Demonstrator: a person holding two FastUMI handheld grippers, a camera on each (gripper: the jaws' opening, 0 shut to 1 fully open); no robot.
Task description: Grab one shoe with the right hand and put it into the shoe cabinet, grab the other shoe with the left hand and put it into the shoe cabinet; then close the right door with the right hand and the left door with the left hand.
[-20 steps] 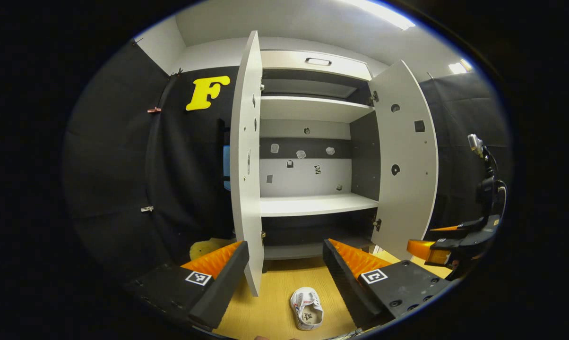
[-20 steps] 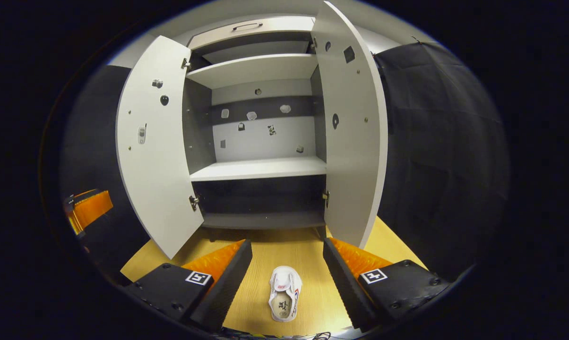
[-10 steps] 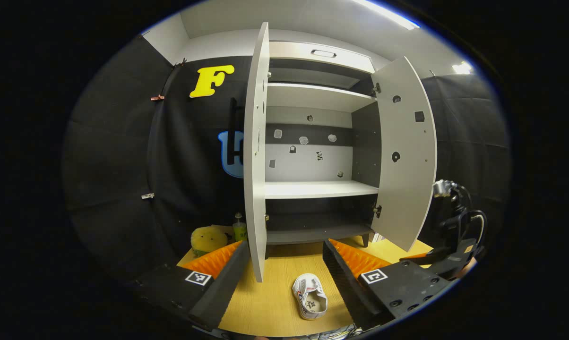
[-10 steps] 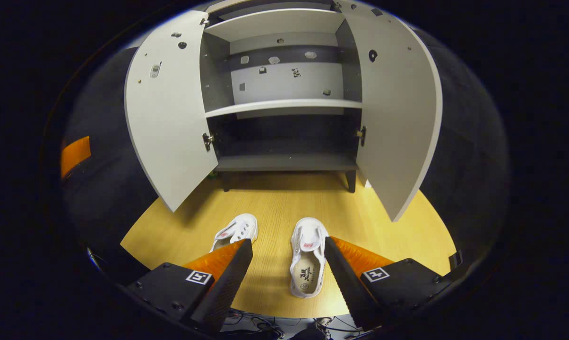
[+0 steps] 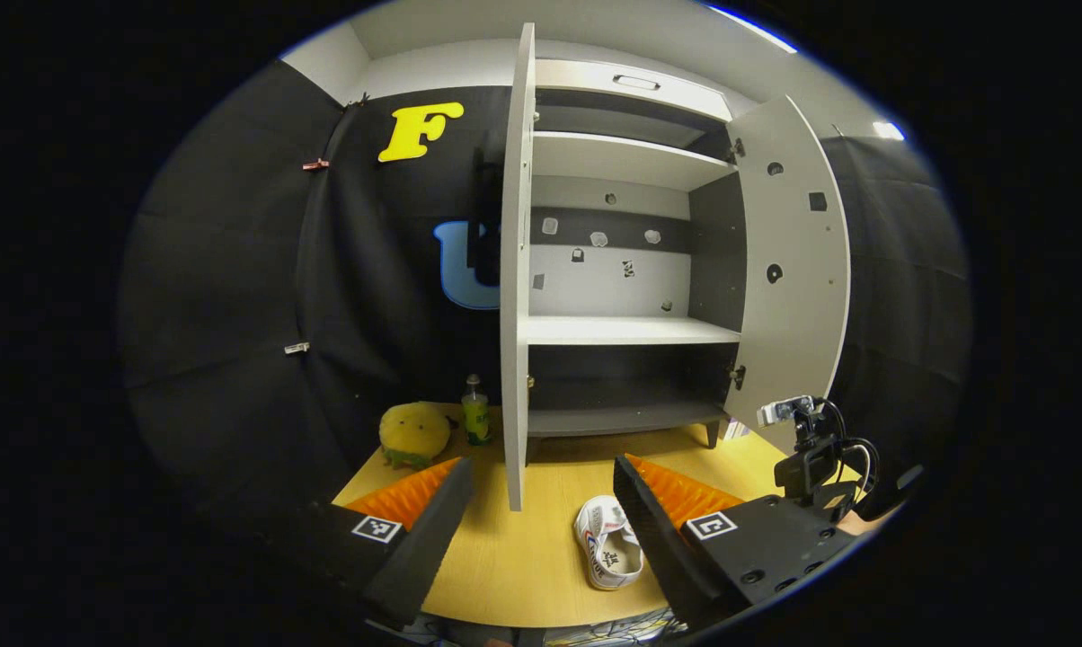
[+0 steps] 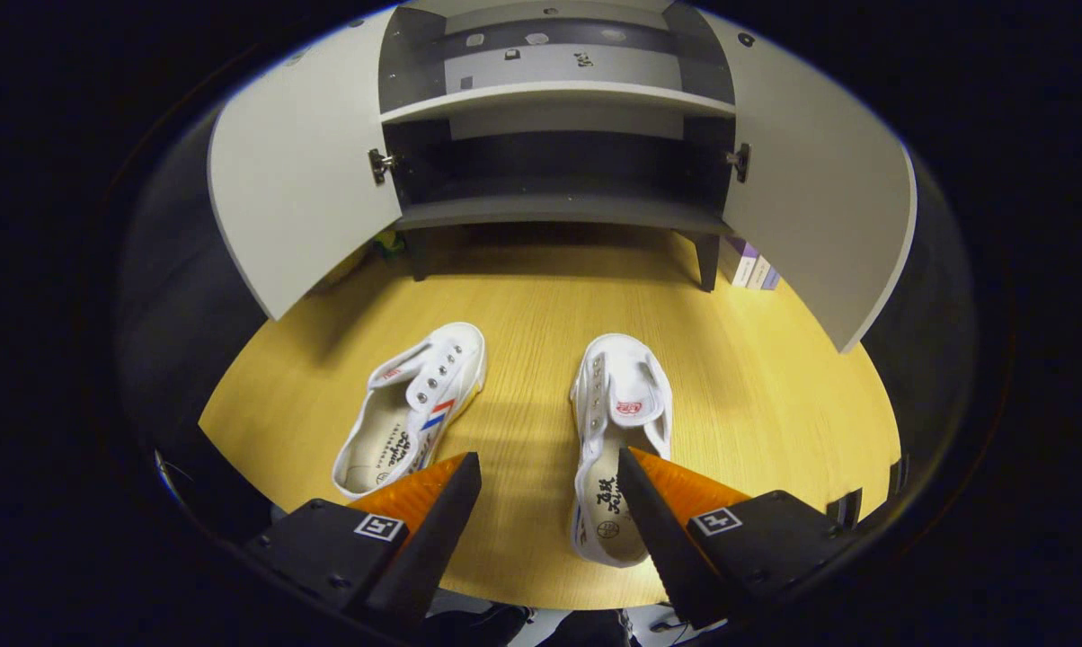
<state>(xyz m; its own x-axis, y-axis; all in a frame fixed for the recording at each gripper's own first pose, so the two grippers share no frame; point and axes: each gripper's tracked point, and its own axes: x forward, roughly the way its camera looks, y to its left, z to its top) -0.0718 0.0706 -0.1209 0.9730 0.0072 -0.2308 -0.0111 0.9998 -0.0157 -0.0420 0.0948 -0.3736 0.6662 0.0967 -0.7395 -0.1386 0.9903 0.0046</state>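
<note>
Two white shoes lie on the wooden floor in front of the shoe cabinet (image 6: 559,211), whose doors both stand wide open. In the right gripper view my right gripper (image 6: 545,463) hangs open just above the floor. Its right finger overlaps the heel opening of the right shoe (image 6: 620,409), and the left shoe (image 6: 420,404) lies past its left finger. In the left gripper view my left gripper (image 5: 541,467) is open and higher up, with one shoe (image 5: 606,544) low between its fingers. The left door (image 5: 514,270) is seen edge-on there.
A yellow plush toy (image 5: 413,433) and a green bottle (image 5: 475,418) sit left of the cabinet. Books (image 6: 749,265) stand behind the right door (image 6: 820,207). The camera mount of the right hand's rig (image 5: 806,449) shows low at the right of the left gripper view.
The right gripper has dropped and tilted down toward the shoes, which now loom larger, with both in sight. The left gripper has pulled back, bringing the plush toy and bottle into sight.
</note>
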